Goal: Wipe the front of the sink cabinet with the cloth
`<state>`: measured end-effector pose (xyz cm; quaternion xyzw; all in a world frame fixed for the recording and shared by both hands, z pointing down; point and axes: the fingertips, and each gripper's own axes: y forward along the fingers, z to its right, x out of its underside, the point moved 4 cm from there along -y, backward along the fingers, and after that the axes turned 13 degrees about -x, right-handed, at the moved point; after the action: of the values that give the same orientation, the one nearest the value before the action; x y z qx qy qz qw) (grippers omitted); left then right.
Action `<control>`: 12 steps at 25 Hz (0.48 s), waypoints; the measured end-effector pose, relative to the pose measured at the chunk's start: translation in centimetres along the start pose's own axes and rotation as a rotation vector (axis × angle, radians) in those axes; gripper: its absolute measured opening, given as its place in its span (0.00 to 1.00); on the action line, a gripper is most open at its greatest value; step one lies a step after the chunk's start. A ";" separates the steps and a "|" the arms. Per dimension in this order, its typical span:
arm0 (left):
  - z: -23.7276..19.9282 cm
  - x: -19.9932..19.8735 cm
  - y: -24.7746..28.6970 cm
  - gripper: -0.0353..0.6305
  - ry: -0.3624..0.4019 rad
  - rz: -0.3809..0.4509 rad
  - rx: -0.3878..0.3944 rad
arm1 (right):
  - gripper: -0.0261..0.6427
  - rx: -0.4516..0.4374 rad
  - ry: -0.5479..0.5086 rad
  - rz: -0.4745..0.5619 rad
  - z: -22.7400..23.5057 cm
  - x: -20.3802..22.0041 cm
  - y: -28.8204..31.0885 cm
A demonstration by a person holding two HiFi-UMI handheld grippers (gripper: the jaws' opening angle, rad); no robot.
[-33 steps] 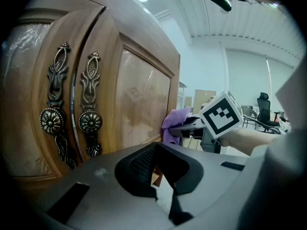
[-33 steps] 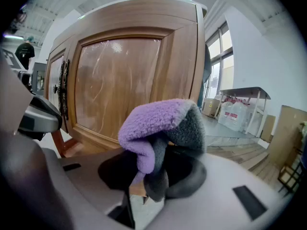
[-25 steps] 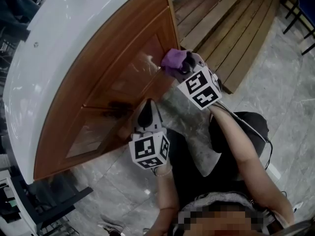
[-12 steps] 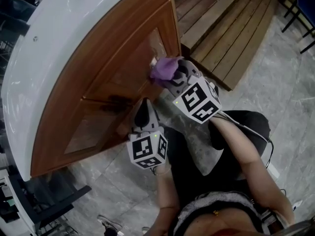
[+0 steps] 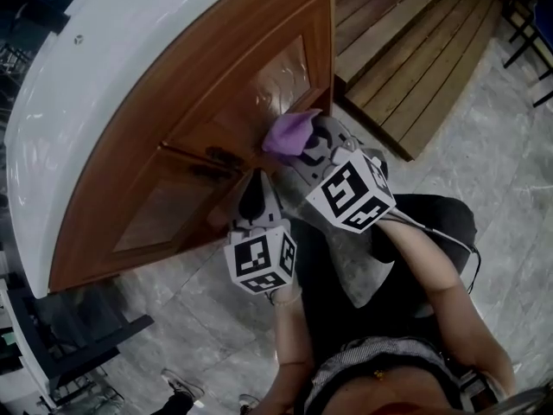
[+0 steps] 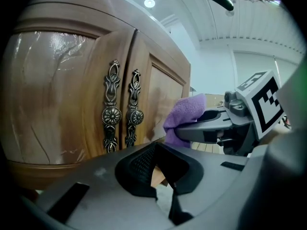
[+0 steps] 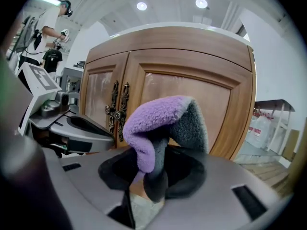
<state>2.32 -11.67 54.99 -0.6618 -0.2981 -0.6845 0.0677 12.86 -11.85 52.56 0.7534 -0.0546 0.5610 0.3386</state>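
Observation:
The sink cabinet has a white top (image 5: 112, 67) and curved wooden doors (image 5: 233, 102) with two ornate metal handles (image 6: 111, 114) at the middle seam. My right gripper (image 5: 302, 150) is shut on a folded purple cloth (image 5: 288, 134), with the cloth against the right door a little right of the handles. In the right gripper view the cloth (image 7: 158, 119) sticks up from my right gripper (image 7: 151, 176), purple outside and grey inside. My left gripper (image 5: 253, 199) hangs below the handles, shut and holding nothing, close to the door's lower part. The left gripper view shows the cloth (image 6: 184, 116) beside the handles.
A slatted wooden platform (image 5: 415, 50) lies on the floor right of the cabinet. Grey marble floor (image 5: 484, 162) surrounds my legs. Dark chair legs (image 5: 527, 24) stand at the far right, a dark frame (image 5: 78, 353) at the lower left. A person (image 7: 53, 37) stands far off.
My right gripper has carried the cloth leftward and lower across the right door, from near its right edge toward the handles. The left gripper has stayed about where it was.

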 end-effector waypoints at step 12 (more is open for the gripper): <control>0.3 0.1 0.1 0.05 -0.016 0.013 -0.002 | 0.31 -0.025 -0.043 -0.008 -1.1 -0.5 0.3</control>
<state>2.57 -11.58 55.09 -0.6693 -0.2936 -0.6790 0.0692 11.65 -11.62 52.47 0.7612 -0.0659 0.5425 0.3491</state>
